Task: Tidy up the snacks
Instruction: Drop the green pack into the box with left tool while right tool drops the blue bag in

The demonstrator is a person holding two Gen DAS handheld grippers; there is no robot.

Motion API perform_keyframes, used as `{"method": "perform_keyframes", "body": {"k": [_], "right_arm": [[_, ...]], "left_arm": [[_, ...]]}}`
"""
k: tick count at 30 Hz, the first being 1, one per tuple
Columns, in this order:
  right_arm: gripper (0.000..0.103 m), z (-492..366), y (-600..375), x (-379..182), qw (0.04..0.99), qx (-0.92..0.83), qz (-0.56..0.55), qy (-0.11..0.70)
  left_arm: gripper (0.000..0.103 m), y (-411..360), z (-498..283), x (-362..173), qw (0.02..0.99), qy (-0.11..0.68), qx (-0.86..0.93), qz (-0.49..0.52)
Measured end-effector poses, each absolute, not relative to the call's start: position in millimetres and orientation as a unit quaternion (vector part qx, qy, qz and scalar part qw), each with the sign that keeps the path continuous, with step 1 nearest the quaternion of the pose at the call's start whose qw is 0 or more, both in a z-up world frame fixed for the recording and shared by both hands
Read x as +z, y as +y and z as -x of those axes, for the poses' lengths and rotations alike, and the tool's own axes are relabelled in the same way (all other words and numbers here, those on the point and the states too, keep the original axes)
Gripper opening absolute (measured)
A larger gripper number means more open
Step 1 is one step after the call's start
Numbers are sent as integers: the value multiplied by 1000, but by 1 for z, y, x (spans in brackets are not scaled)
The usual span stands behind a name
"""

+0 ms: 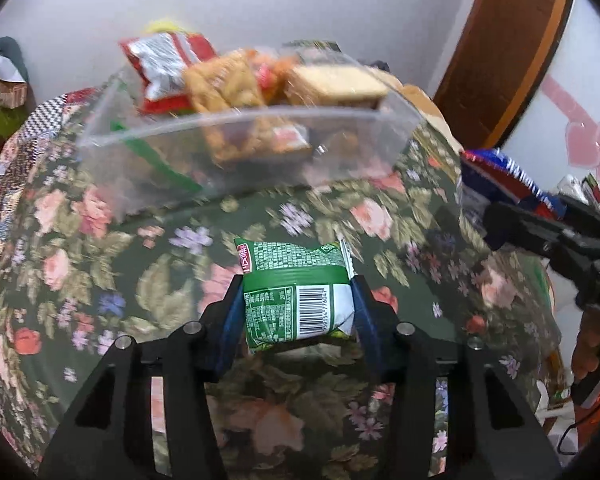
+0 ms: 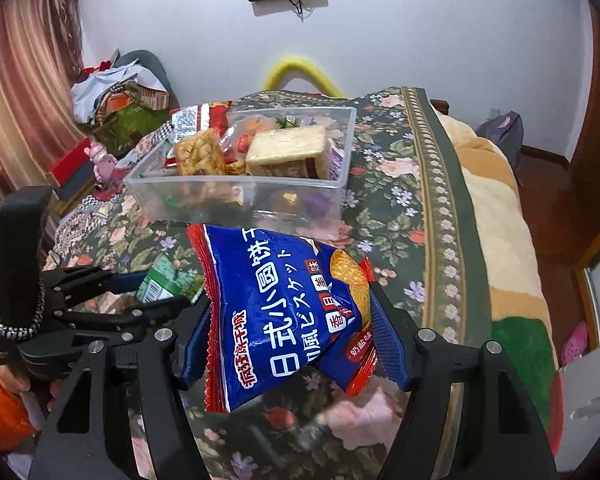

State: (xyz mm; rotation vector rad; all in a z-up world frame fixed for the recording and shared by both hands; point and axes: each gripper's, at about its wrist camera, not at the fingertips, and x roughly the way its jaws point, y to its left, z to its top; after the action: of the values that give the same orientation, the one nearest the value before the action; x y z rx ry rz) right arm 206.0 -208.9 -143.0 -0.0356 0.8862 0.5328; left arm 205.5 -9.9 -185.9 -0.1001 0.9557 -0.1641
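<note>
The left gripper [image 1: 298, 300], black with blue finger pads [image 1: 228, 320], is clamped on a small green-and-white snack packet [image 1: 296, 292], barcode facing up, held above the dark green floral tablecloth [image 1: 100, 272]. Beyond it sits a clear rectangular plastic container [image 1: 236, 136], blurred, piled with snacks: a red-and-silver foil packet [image 1: 160, 64], a golden fried cracker pack [image 1: 224, 80] and a pale square biscuit pack [image 1: 332, 84]. At the right edge the other black gripper [image 1: 540, 224] grips a blue-and-red bag [image 1: 504, 176], well apart from the container.
</note>
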Motion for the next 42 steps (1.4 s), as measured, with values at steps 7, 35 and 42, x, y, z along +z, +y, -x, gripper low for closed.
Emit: {"method": "perform_keyframes", "body": {"k": [7,35,42], "right_arm": [[66,-215,-190,-133,874,267,15,405],[70,-303,-93,-129,873,299,11,384],[82,-302,-106,-128,862,303,-7,407]], "left_arm": [[51,21,-210,-148,906,416,-53,67],[55,79,-300,-137,920,383,-2,87],[64,84,-297,-140,910,397,-26,115]]}}
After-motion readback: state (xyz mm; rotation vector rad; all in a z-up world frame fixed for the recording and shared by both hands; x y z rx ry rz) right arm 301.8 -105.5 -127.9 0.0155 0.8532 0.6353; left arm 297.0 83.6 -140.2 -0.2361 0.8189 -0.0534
